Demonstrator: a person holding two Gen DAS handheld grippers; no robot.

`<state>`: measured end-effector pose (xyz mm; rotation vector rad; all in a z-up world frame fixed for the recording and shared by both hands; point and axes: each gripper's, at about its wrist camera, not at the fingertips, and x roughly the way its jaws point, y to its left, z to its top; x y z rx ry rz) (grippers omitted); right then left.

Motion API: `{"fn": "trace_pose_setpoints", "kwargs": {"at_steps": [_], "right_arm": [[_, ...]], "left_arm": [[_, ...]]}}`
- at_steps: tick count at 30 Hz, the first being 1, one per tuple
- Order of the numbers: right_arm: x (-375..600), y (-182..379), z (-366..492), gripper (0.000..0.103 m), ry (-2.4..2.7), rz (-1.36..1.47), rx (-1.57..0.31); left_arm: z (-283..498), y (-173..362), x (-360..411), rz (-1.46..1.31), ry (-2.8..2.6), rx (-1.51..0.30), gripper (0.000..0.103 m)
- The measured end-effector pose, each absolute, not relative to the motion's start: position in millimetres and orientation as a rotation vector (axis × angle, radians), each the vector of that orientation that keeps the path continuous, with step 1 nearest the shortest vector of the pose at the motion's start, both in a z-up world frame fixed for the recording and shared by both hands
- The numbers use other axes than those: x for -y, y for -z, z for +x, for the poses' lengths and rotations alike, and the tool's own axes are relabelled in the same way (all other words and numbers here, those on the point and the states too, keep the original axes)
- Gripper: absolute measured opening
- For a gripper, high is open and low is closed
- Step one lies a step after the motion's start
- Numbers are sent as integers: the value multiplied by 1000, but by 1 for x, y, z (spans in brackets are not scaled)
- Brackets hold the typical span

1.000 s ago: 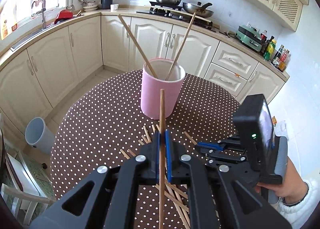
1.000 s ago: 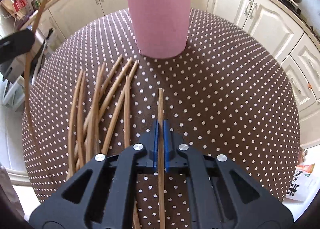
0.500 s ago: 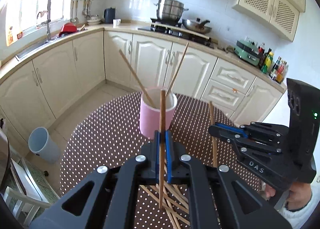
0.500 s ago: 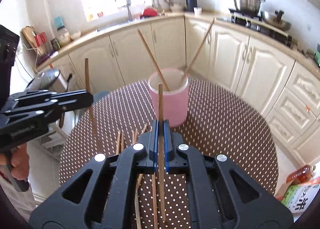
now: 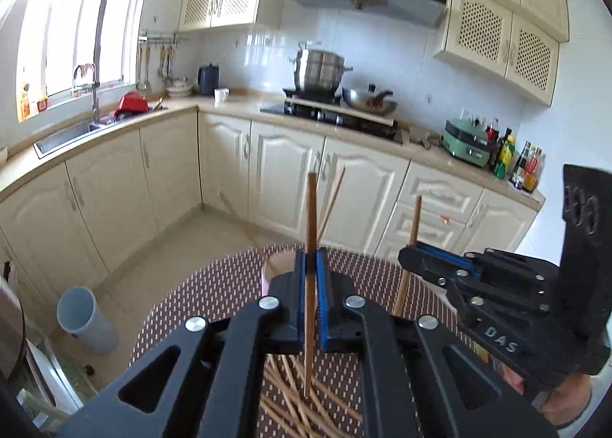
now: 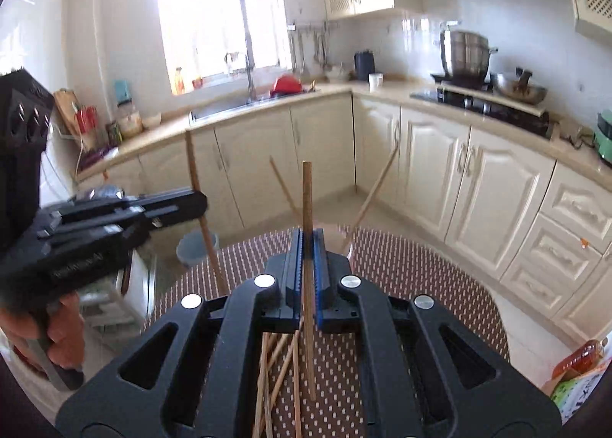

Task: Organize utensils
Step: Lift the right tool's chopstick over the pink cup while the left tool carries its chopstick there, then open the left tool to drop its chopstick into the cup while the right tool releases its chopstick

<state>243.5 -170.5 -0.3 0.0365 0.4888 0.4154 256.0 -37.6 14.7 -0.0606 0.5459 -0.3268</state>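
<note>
Two thin wooden chopsticks (image 5: 332, 201) already lean inside the pink cylindrical holder (image 5: 279, 266) on the brown polka-dot table (image 5: 214, 296). The left tool (image 5: 311, 285) and right tool (image 6: 308, 269) each clamp one upright wooden chopstick (image 5: 310, 246) just short of that holder, so both, I judge, go in next. A loose pile of chopsticks (image 5: 302, 399) lies on the table nearer than the holder, so most of the task remains.

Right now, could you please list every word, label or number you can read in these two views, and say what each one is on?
"DAS": white letters on the black body of the right tool, seen from the left wrist.
Lettering on the black left tool: blurred, unreadable.
Print on the green-and-white bag at lower right: cannot be made out.
Labels on the counter bottles: too small.
</note>
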Motion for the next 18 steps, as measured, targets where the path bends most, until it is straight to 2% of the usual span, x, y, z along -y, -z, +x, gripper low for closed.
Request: {"fn": "trace_pose_setpoints", "kwargs": {"at_steps": [10, 18], "right_arm": [[170, -43, 270, 5, -394, 78, -333], [169, -44, 291, 5, -379, 119, -239]], "left_arm": [[296, -50, 48, -102, 302, -418, 6], [320, -54, 43, -120, 259, -333, 6]]}}
